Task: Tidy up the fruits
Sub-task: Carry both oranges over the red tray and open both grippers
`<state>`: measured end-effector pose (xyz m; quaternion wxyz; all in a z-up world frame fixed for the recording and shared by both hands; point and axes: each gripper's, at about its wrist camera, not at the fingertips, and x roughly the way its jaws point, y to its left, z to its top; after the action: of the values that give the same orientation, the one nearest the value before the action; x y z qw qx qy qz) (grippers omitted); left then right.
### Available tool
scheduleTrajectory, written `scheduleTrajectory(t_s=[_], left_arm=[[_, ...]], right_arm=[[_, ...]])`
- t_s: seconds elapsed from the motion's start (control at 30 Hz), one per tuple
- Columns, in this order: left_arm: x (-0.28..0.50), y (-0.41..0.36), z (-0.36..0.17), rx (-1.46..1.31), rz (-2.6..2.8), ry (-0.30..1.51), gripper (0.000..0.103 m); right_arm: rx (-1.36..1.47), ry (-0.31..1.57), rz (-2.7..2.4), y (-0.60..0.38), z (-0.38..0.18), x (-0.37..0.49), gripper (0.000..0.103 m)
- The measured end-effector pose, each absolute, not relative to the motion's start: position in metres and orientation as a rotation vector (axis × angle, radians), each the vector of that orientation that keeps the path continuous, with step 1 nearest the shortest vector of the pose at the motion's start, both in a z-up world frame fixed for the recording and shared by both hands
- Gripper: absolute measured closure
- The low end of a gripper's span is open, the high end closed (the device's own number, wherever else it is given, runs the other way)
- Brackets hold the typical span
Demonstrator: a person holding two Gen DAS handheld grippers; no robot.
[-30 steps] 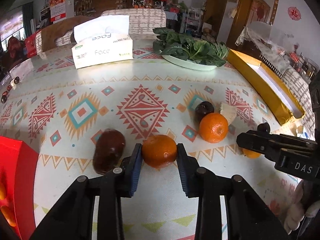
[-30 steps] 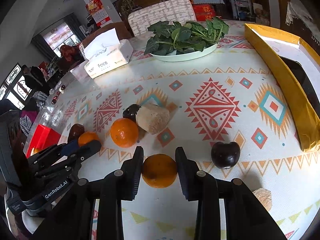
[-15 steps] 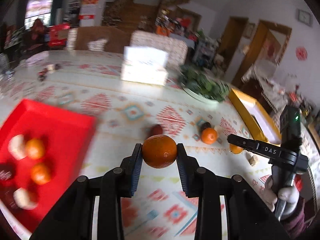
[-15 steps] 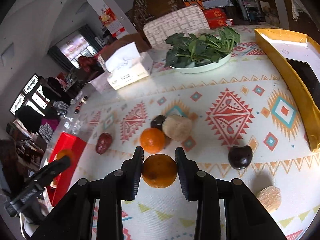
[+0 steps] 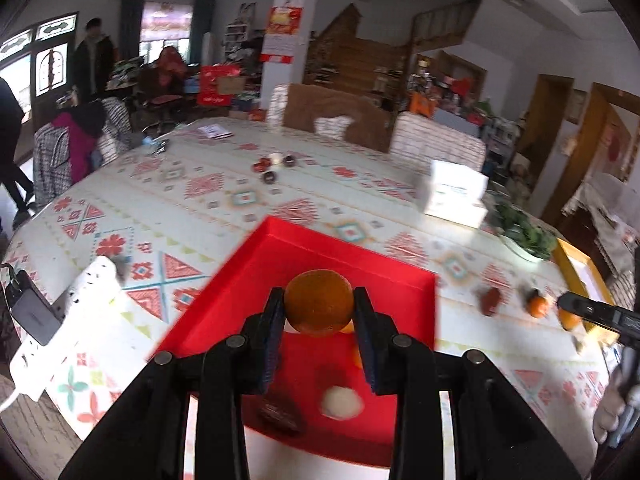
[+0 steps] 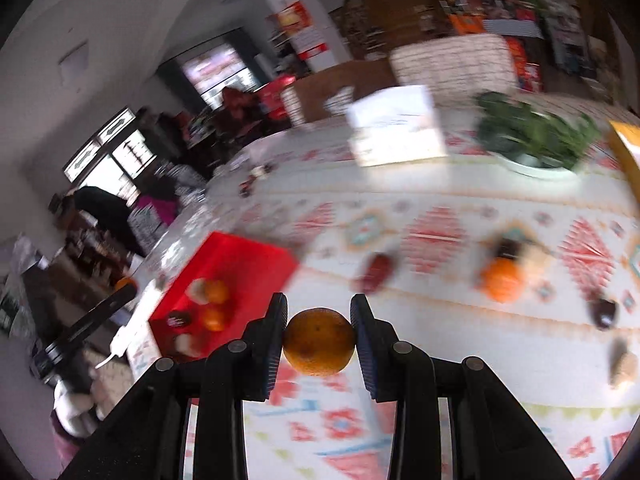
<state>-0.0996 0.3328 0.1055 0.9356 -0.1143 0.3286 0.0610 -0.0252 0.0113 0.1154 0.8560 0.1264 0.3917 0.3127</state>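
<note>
Two black grippers, each clamped on fruit: the left gripper (image 5: 319, 312) pinches a round orange (image 5: 319, 302) above the red rectangular tray (image 5: 304, 248), the right gripper (image 6: 319, 330) grips a second orange (image 6: 319, 341) over the patterned tablecloth (image 6: 440, 208); farther out, a loose orange (image 6: 502, 280) lies on the cloth.

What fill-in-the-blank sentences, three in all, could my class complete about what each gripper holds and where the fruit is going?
1. The left gripper is shut on an ____.
2. That fruit hangs above a tray whose colour is ____.
3. The right gripper is shut on an orange, with its jaws over the patterned ____, not over the tray.

Missing words: orange; red; tablecloth
</note>
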Motion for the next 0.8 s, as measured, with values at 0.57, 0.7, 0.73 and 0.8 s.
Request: scheduleTrajectory(t_s=[0.57, 0.7, 0.73, 0.8], left_arm=[[-0.028, 0.394, 0.042, -0.314, 0.147, 0.831, 0.070], [-0.023, 0.401, 0.036, -0.329, 0.141, 0.843, 0.070], [-0.022, 0.403, 0.035, -0.335, 0.141, 0.845, 0.070], [-0.021, 0.405, 0.032, -0.344, 0.141, 0.849, 0.070]], right_arm=[[0.129, 1.033, 0.863, 0.194, 0.058, -0.016, 0.067], [0.129, 1.062, 0.869, 0.202, 0.048, -0.020, 0.067], [0.126, 1.065, 0.870, 0.203, 0.046, -0.021, 0.067], [0.120, 1.069, 0.871, 0.204, 0.043, -0.024, 0.067]])
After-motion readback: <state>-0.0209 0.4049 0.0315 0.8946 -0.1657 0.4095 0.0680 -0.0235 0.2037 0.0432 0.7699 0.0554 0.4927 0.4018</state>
